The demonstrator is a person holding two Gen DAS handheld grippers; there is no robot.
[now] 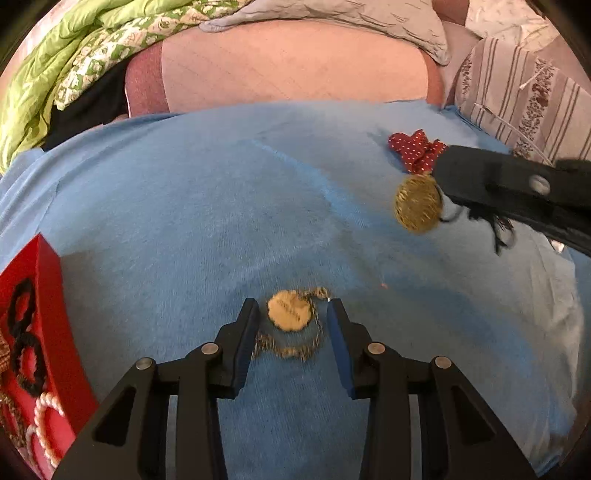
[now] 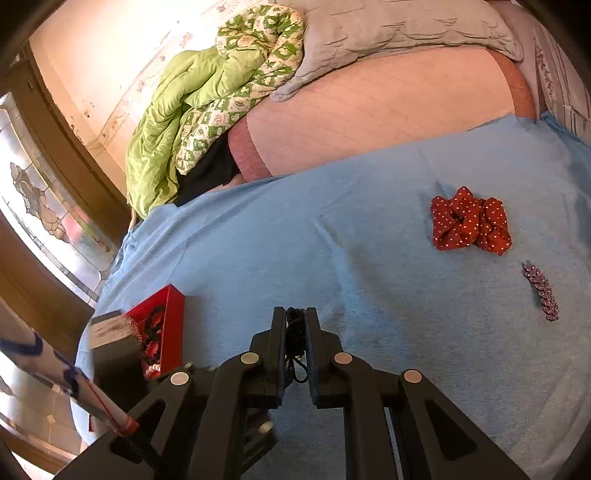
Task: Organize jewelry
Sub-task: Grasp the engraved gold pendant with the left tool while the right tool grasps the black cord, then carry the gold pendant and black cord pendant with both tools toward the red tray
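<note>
A gold pendant necklace (image 1: 291, 314) with its chain lies on the blue cloth between the open fingers of my left gripper (image 1: 292, 308). My right gripper (image 2: 296, 319) is shut on a black cord necklace (image 2: 294, 332); in the left wrist view its gold round pendant (image 1: 418, 203) hangs from that gripper (image 1: 439, 177) above the cloth. A red jewelry box (image 1: 44, 310) with black cords and pearls stands at the left; it also shows in the right wrist view (image 2: 173, 325).
A red dotted scrunchie (image 2: 471, 225) and a purple sparkly hair clip (image 2: 541, 291) lie on the blue cloth (image 2: 369, 258). A green quilt (image 2: 207, 110), grey pillow (image 2: 399, 29) and pink bedding lie behind. A striped pillow (image 1: 517, 96) is at far right.
</note>
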